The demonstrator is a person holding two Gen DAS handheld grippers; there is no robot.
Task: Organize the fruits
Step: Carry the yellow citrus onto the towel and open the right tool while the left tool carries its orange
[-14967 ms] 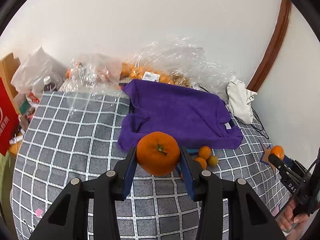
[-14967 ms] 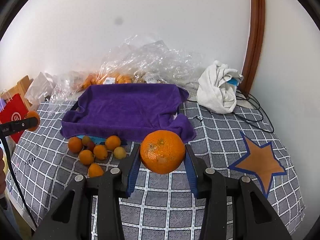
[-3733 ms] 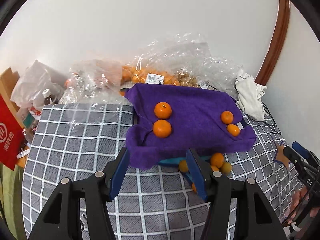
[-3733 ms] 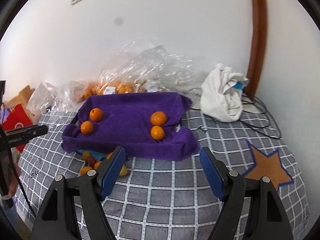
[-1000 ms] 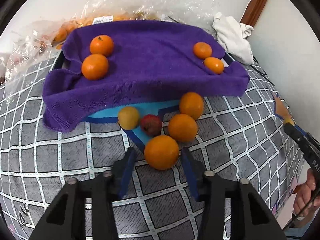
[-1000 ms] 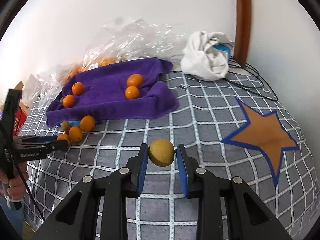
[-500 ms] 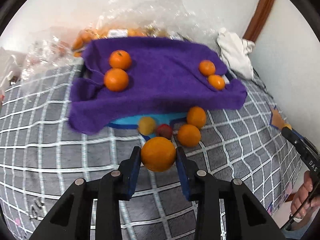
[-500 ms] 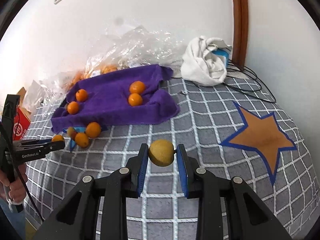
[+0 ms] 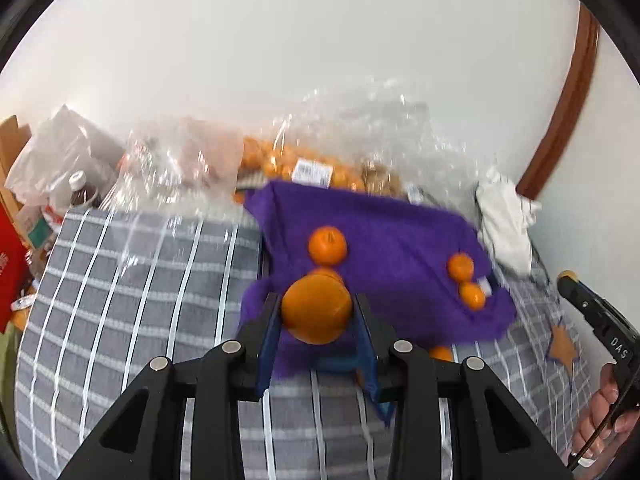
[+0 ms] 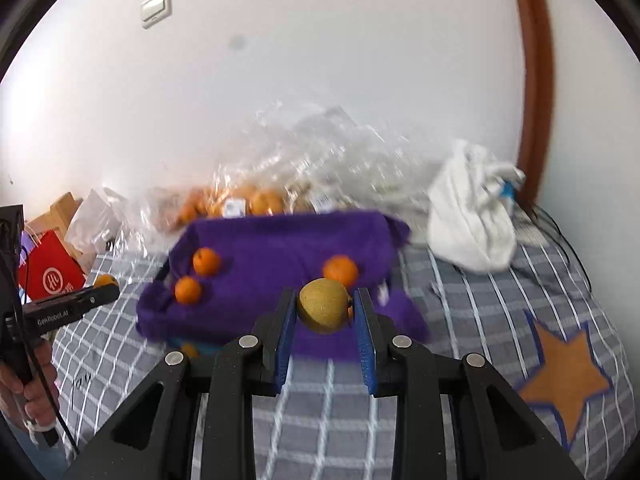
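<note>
My left gripper (image 9: 316,312) is shut on an orange (image 9: 317,309) and holds it above the near left edge of the purple towel (image 9: 392,236). Oranges lie on the towel at its left (image 9: 327,245) and right (image 9: 460,267). My right gripper (image 10: 325,312) is shut on a yellow-brown fruit (image 10: 323,310) and holds it above the near edge of the purple towel (image 10: 280,248). Two oranges (image 10: 206,261) lie on the towel's left and one (image 10: 340,270) lies behind the held fruit. Both views are blurred.
Clear plastic bags of oranges (image 9: 320,168) lie behind the towel against the wall. A white cloth (image 10: 472,220) sits at the right. A red bag (image 10: 50,268) and clutter stand at the left. An orange (image 9: 440,354) lies on the checked cover (image 9: 120,300) below the towel.
Both grippers have lifted with their fruit and moved toward the towel. The loose fruits on the cover have dropped mostly out of sight behind the fingers.
</note>
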